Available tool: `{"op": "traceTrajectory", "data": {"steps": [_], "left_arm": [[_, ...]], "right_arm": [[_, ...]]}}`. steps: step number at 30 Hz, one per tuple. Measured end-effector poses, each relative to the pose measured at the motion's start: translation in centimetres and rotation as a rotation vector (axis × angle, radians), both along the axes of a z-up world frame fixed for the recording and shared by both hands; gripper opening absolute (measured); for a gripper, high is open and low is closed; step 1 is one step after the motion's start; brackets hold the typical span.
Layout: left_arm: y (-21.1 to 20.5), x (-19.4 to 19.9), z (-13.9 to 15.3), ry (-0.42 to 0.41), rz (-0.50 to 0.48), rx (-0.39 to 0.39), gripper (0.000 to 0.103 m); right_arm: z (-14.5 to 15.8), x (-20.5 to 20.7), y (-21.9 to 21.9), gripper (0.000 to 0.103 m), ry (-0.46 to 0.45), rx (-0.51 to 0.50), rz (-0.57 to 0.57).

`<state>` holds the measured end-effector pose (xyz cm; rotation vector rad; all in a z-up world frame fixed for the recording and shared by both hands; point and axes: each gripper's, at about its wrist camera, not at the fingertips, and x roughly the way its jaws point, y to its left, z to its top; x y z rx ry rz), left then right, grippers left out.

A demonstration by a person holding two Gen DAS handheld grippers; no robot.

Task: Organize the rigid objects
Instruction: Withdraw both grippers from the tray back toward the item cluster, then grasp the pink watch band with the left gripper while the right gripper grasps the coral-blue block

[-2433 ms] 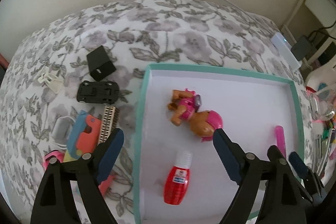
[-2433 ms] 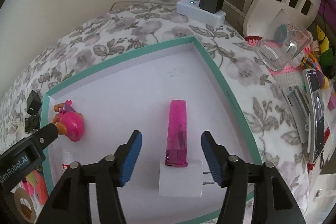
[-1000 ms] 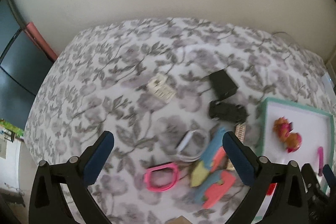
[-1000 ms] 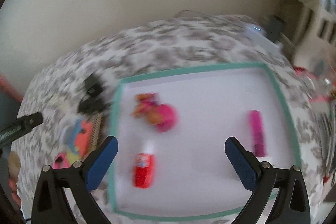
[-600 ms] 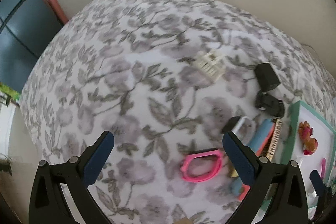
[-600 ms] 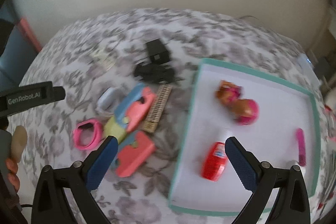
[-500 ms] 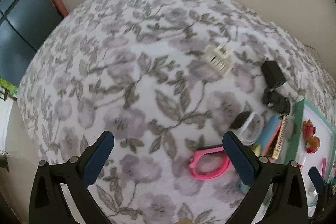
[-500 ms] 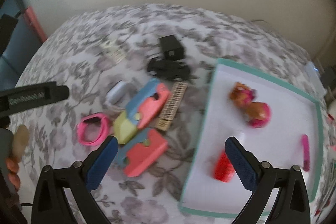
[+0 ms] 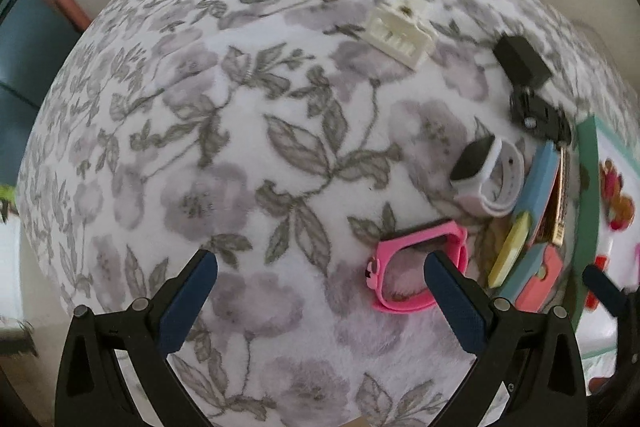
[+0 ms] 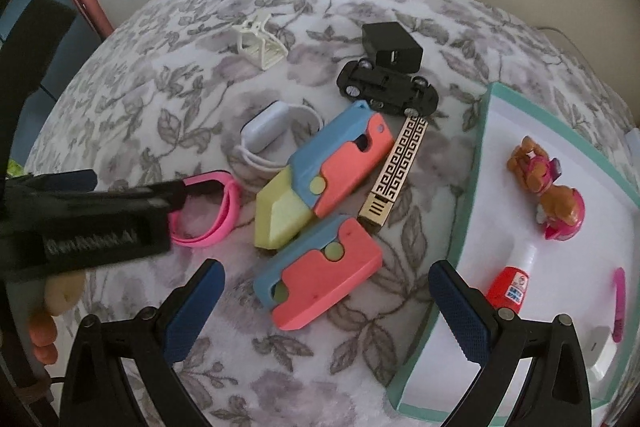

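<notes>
Hovering over the floral cloth (image 9: 248, 155), the left gripper (image 9: 320, 279) has its jaws wide apart and nothing between them; its right finger (image 9: 452, 291) overlaps the pink band (image 9: 416, 267) in the left wrist view, though contact cannot be judged. The right gripper (image 10: 326, 297) is likewise spread wide and empty, with the lower pink-and-blue toy (image 10: 320, 287) lying between its fingers in the right wrist view.

That toy's long axis runs from lower left to upper right. A second toy (image 10: 324, 175) of the same kind lies just above it on a similar diagonal, its yellow tip pointing to the lower left. Beside it on the right, a gold patterned bar (image 10: 396, 171) runs steeply from lower left up to the right, its upper end near the black car (image 10: 386, 89), which lies belly up with its length roughly left to right. A black cube (image 10: 390, 47) touches the car from behind. A white watch (image 10: 272, 135) sits left of the toys, and a white clip (image 10: 260, 43) lies well apart, farther back.

To the right, the teal tray (image 10: 472, 187) holds a pup figure (image 10: 548, 187), a red bottle (image 10: 512, 283) with its nozzle pointing up and right, and a pink stick (image 10: 620, 303).
</notes>
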<state>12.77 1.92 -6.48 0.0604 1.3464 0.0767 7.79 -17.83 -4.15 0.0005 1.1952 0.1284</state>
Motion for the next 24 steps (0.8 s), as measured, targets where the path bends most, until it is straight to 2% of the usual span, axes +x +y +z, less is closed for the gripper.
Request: {"op": "traceTrajectory", "data": {"steps": [5,8,12,14,16,20,24], "left_arm": [[-2.1,-0.3,-0.9,0.023,-0.070,0.060,0.103],[-2.3,-0.2,-1.5,0.035,-0.056,0.088,0.103],[-1.3,0.1,-2.0,0.030,-0.005,0.188,0.103],[-0.5,0.2,-1.8,0.028,0.044,0.158,0.103],[0.2,0.2,-1.7,0.021,0.086,0.165,0.103],[0.8,0.2,-1.6,0.018,0.113,0.161,0.103],[0.6,0.1,-1.7,0.016,0.098,0.166,0.103]], "right_arm": [[-0.1,0.0,0.0,0.103,0.005,-0.001,0.013],[-0.3,0.0,0.4,0.103,0.011,-0.013,0.030],[-0.4,0.1,0.3,0.103,0.010,-0.010,0.037],[-0.5,0.3,0.1,0.103,0.008,-0.002,0.036],[-0.5,0.5,0.1,0.103,0.006,-0.005,0.045],[-1.0,0.9,0.6,0.103,0.002,-0.039,0.089],[-1.5,1.2,1.1,0.103,-0.011,-0.080,0.153]]}}
